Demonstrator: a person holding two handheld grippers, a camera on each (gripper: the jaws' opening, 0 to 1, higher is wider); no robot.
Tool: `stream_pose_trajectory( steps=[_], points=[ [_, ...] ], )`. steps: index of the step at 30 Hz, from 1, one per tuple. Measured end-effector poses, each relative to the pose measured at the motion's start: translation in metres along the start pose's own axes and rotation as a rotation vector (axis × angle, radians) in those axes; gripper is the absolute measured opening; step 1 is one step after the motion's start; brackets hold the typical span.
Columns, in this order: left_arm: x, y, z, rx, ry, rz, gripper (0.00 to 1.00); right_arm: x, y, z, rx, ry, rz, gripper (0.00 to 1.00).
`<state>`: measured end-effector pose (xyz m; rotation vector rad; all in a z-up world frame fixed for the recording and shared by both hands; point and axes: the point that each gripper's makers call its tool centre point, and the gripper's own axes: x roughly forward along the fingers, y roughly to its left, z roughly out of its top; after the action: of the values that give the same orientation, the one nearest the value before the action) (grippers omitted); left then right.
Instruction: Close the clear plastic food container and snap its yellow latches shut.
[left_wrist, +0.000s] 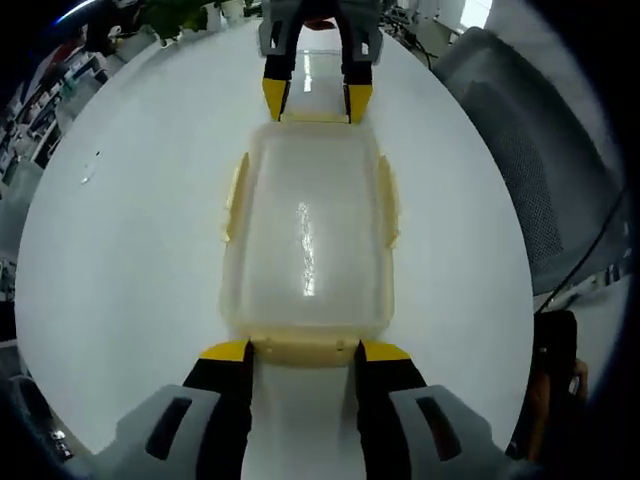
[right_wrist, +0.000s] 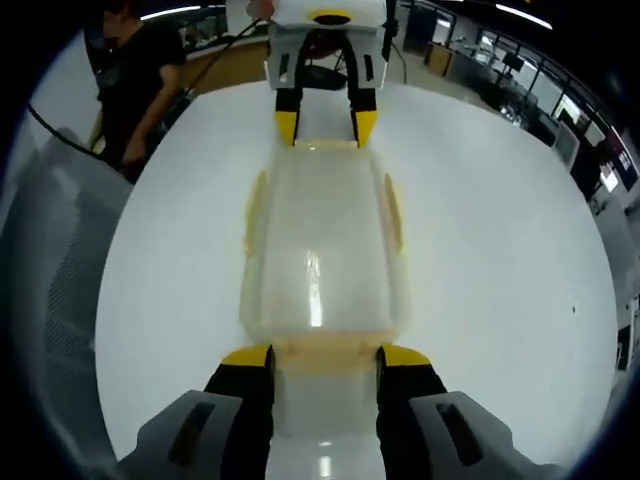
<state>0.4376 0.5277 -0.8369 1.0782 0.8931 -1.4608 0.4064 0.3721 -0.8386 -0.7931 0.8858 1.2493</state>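
The clear plastic container (left_wrist: 305, 230) (right_wrist: 320, 250) lies lengthwise on the white table (left_wrist: 120, 250) with its lid resting on top. A pale yellow latch runs along each long side (left_wrist: 238, 195) (left_wrist: 388, 200) (right_wrist: 255, 215) (right_wrist: 393, 210). My left gripper (left_wrist: 306, 352) is open at one short end, its yellow-tipped jaws flanking that end's latch (left_wrist: 305, 347). At the opposite short end my right gripper (right_wrist: 325, 355) is open in the same way around the other end latch (right_wrist: 325, 350). Each gripper faces the other across the box: right gripper (left_wrist: 316, 100), left gripper (right_wrist: 325, 125).
A grey mesh chair (left_wrist: 540, 150) (right_wrist: 50, 260) stands beside the table. A person in black (right_wrist: 140, 70) stands behind it at the table's far edge. Office desks and shelves line the background. Bare white tabletop (right_wrist: 500, 260) lies on both sides of the container.
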Motion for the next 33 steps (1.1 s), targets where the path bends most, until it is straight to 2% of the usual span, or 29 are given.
stream_pose_trajectory(
  steps=[6, 12, 20, 26, 33],
  points=[
    [-0.001, 0.001, 0.000, -0.002, -0.010, -0.005, 0.40, 0.000, 0.000, 0.000, 0.004, 0.001, 0.015, 0.38],
    [-0.002, 0.000, -0.001, 0.001, 0.006, 0.000, 0.39, 0.001, 0.000, 0.001, -0.014, 0.042, 0.027, 0.38],
    [-0.003, 0.001, -0.001, -0.012, 0.022, 0.039, 0.38, 0.000, -0.002, 0.001, -0.012, 0.023, 0.021, 0.37],
    [-0.005, -0.007, 0.001, -0.025, 0.042, 0.050, 0.38, -0.005, 0.002, 0.002, -0.043, 0.013, 0.019, 0.37],
    [-0.015, -0.009, 0.006, -0.047, 0.027, 0.062, 0.38, -0.012, 0.000, 0.003, -0.058, 0.005, 0.012, 0.38]
  ],
)
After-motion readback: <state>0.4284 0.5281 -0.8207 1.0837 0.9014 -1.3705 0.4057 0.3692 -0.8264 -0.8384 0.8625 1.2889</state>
